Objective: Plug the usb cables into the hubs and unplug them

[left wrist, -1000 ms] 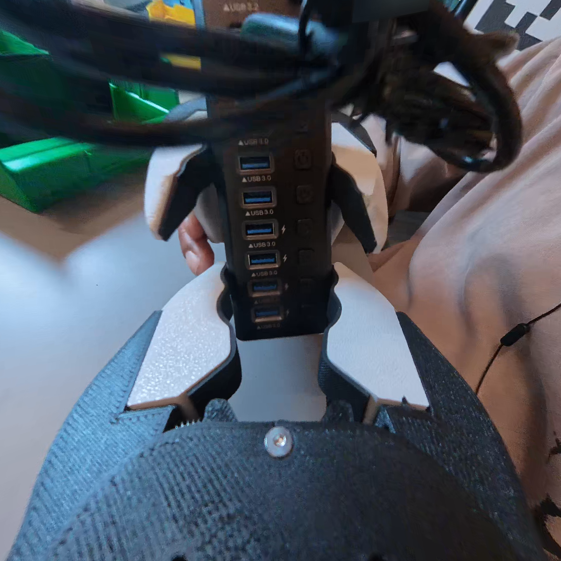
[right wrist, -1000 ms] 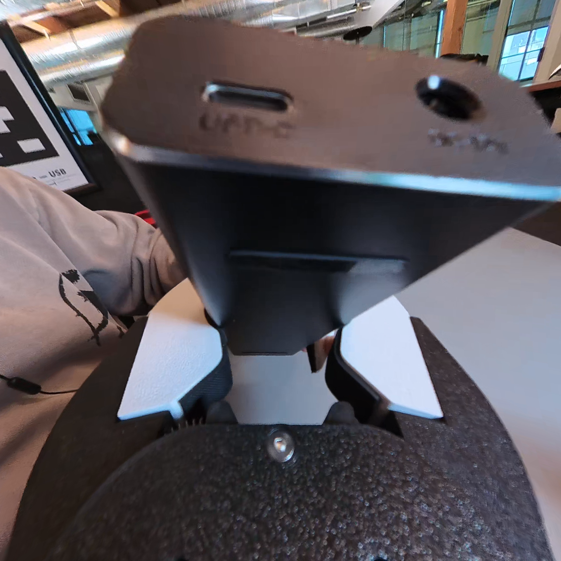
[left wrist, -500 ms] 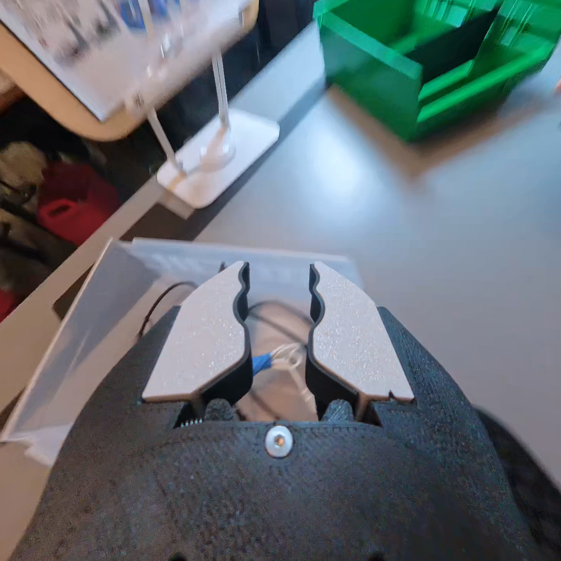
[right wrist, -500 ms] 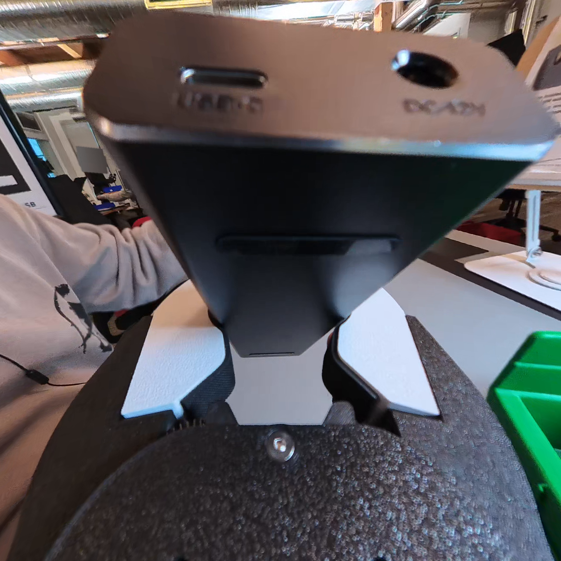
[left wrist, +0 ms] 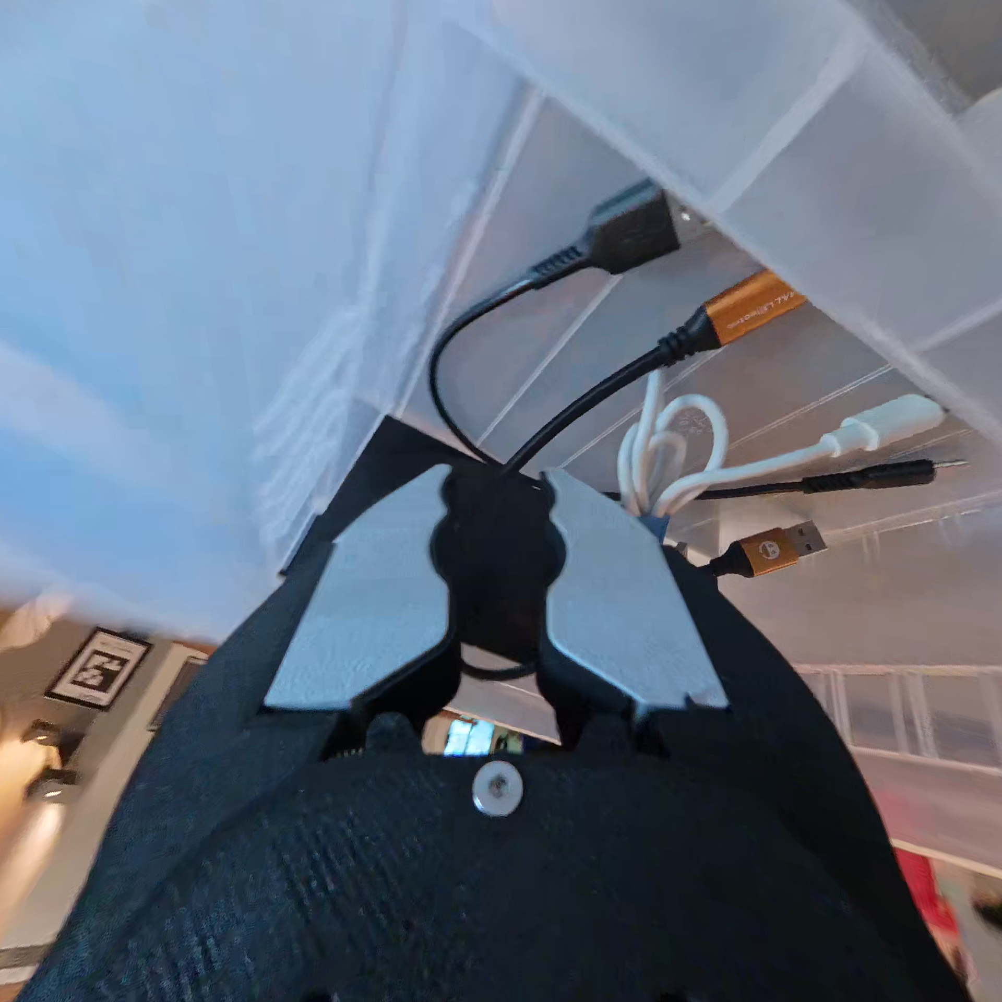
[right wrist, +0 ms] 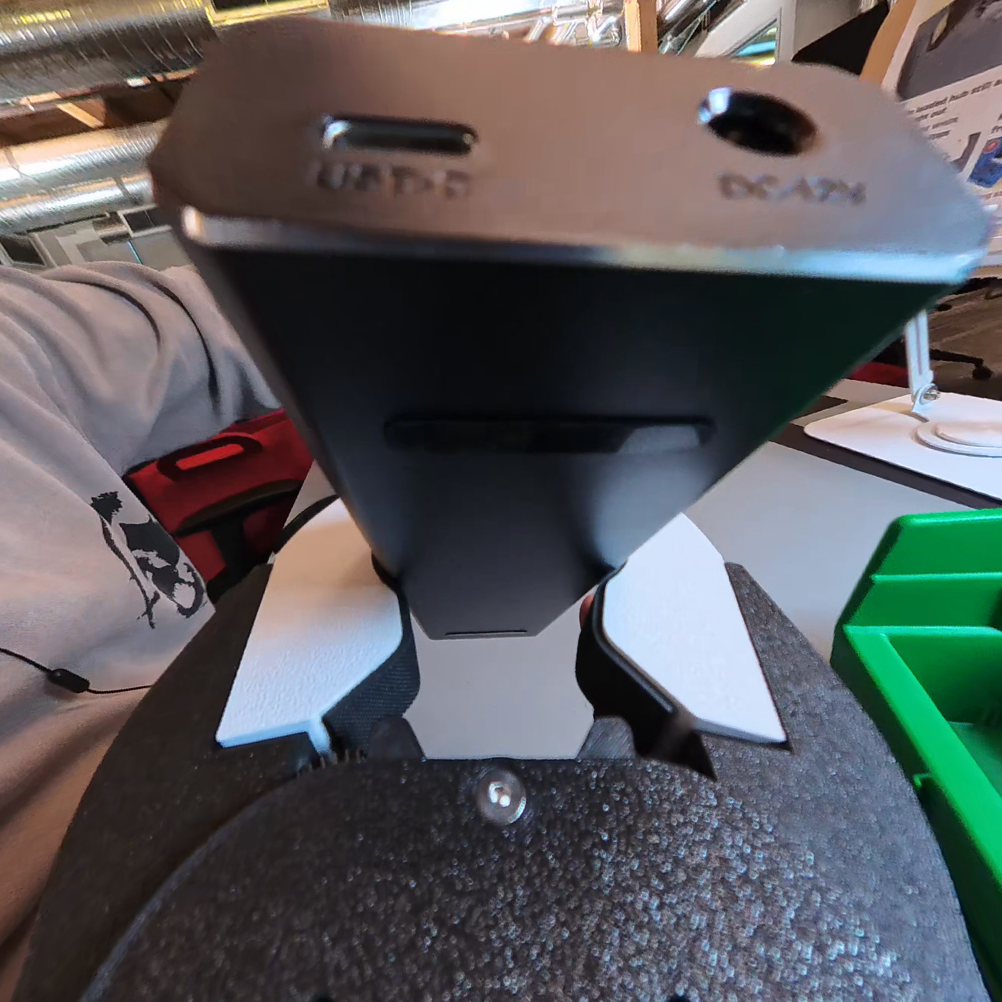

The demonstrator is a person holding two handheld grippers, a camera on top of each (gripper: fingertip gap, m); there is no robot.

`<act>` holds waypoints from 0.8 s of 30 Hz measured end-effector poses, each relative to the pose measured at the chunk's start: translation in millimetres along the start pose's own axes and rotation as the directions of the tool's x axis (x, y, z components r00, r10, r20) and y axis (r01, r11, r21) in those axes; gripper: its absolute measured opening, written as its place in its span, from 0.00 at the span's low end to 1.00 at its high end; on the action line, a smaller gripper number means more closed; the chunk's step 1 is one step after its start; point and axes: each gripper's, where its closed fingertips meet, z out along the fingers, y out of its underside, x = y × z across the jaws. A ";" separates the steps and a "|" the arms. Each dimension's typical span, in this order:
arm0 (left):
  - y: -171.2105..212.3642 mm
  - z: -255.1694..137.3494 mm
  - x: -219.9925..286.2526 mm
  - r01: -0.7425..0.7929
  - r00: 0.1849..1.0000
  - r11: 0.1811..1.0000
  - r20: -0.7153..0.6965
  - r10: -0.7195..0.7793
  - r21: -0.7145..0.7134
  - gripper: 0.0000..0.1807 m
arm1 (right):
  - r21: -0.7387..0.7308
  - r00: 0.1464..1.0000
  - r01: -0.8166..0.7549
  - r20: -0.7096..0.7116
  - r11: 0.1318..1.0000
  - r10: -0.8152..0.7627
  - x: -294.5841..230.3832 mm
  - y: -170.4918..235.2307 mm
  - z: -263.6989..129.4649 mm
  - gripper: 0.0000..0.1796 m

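My left gripper (left wrist: 496,480) is shut on a dark bundle of cables. Their ends fan out beyond the fingertips: a black USB plug (left wrist: 634,233), an orange-sleeved plug (left wrist: 753,309), a looped white cable (left wrist: 672,450) with a white plug (left wrist: 889,423), a thin black barrel plug (left wrist: 867,477) and an orange USB-A plug (left wrist: 781,545). My right gripper (right wrist: 496,580) is shut on one end of a black USB hub (right wrist: 515,352). The hub is held upright, and its far end face with a slot port (right wrist: 398,133) and a round socket (right wrist: 759,122) is toward the camera.
A translucent plastic box (left wrist: 217,244) fills the left wrist view close behind the cables. In the right wrist view a green bin (right wrist: 922,650) is at the right. A white stand base (right wrist: 922,434) is on the grey table (right wrist: 786,515), and a person's grey sleeve (right wrist: 108,406) is at the left.
My left gripper let go of the hub, swung over to the clear box and closed on the cable bundle. My right gripper kept hold of the hub and turned right toward the green bin.
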 end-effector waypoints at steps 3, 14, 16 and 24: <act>10.8 -4.5 1.0 -0.036 0.999 0.998 -0.003 0.036 -0.046 0.03 | 0.007 1.000 -0.004 -0.012 1.000 0.004 4.7 -1.5 -4.0 0.40; 9.2 -213.6 -14.0 0.593 0.801 0.721 -0.176 -0.572 0.357 0.02 | 0.045 1.000 -0.005 -0.007 0.999 0.005 5.3 -17.0 -11.3 0.40; -35.7 -222.3 0.7 0.628 0.778 0.671 -0.333 -0.533 0.395 0.02 | 0.061 1.000 0.008 -0.013 0.998 -0.007 1.5 -22.4 -14.0 0.40; -170.0 -192.9 -17.4 0.726 0.688 0.375 -0.600 -0.409 0.576 0.02 | 0.103 0.997 0.021 -0.080 0.994 -0.013 10.3 -32.0 -29.9 0.40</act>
